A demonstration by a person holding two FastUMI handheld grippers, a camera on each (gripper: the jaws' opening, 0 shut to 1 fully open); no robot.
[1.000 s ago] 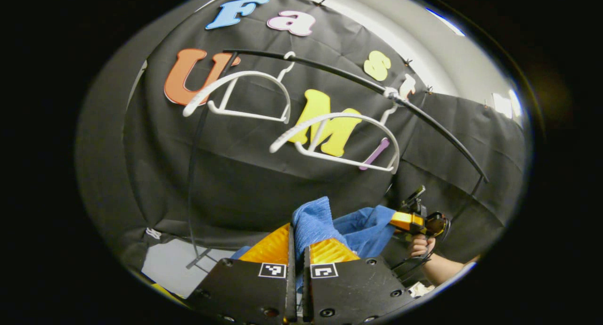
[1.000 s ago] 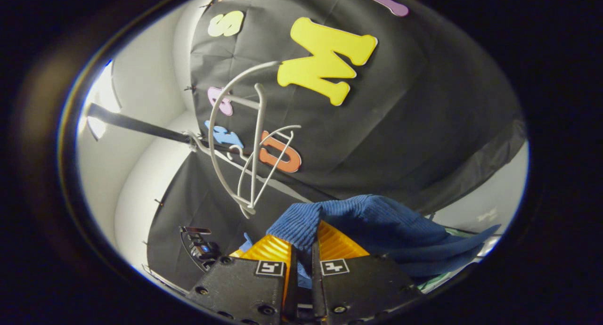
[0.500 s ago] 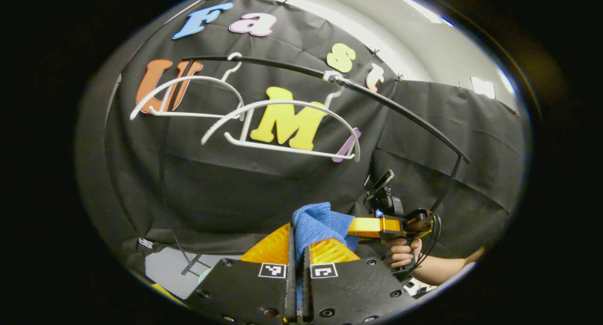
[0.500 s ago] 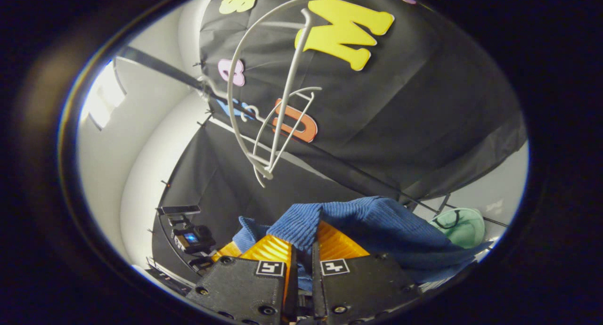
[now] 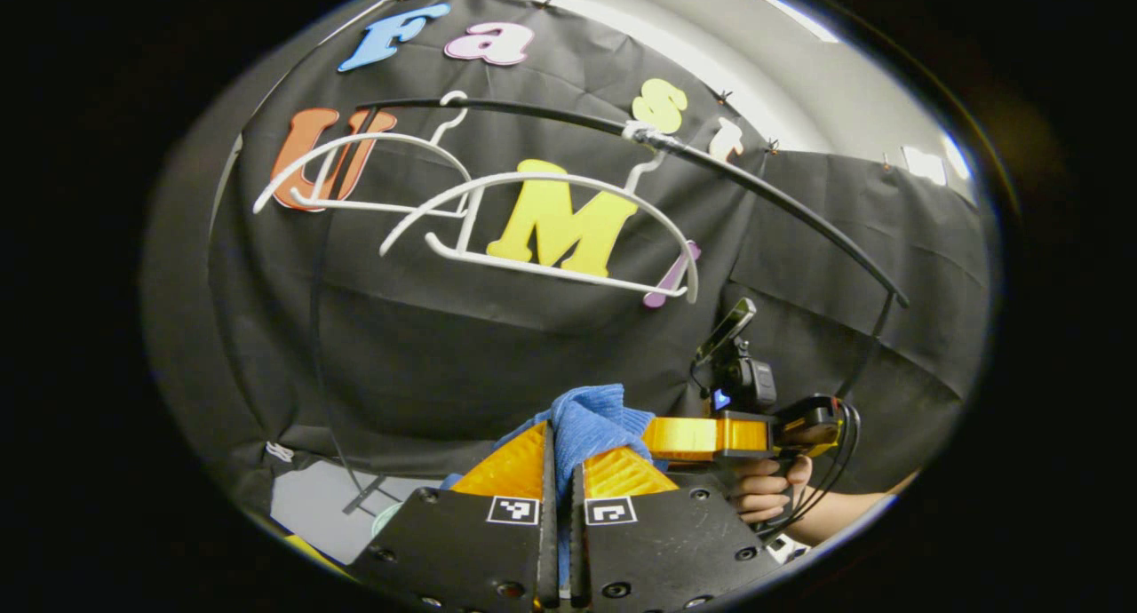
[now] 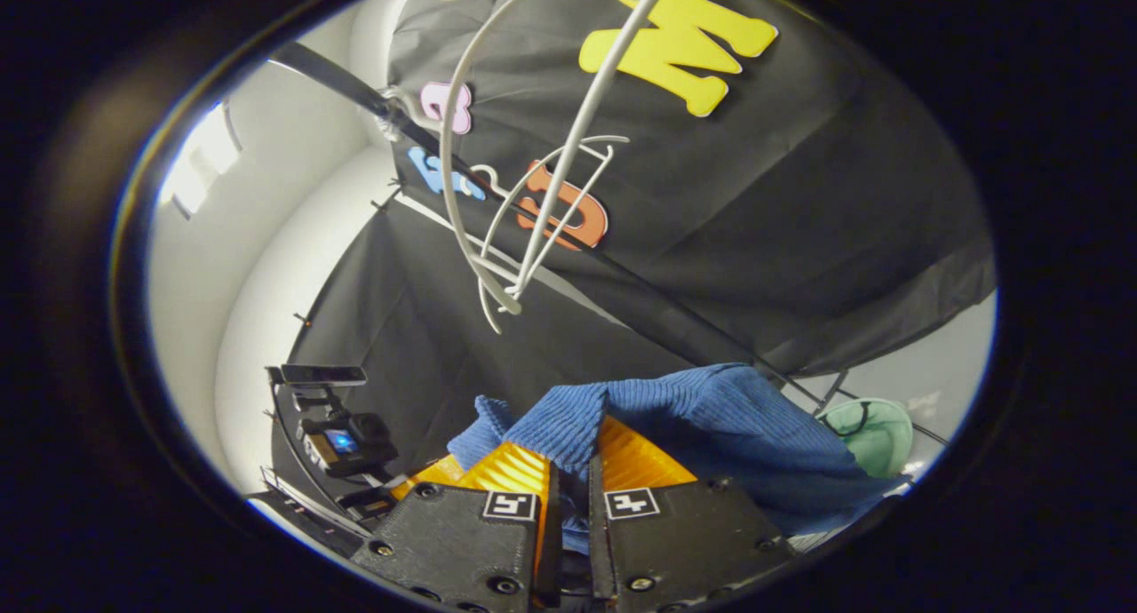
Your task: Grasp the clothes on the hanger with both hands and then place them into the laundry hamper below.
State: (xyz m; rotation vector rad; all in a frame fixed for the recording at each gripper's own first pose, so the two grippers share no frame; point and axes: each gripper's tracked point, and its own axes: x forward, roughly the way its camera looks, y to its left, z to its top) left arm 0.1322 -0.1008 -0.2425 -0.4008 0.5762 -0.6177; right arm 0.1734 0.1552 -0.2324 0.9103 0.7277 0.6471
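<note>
Garment, blue ribbed knit (image 6: 711,426), pinched between both grippers, below bare white hangers (image 5: 542,231) on black rail (image 5: 711,164). Left gripper (image 5: 560,457) fingers closed narrow on knit fold in left gripper view. Right gripper (image 6: 568,457) likewise clamped on knit edge in right gripper view. Cloth bunches up between each pair of fingers. Mint-green hamper (image 6: 875,431) just beyond cloth, low right in right gripper view. Hand (image 5: 768,493) holding right gripper visible in left gripper view.

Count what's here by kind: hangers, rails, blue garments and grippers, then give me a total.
White hangers: 2, the near hanger and the far hanger
Black rail: 1
Blue garment: 1
Grippers: 2, the left gripper and the right gripper
Total: 6
</note>
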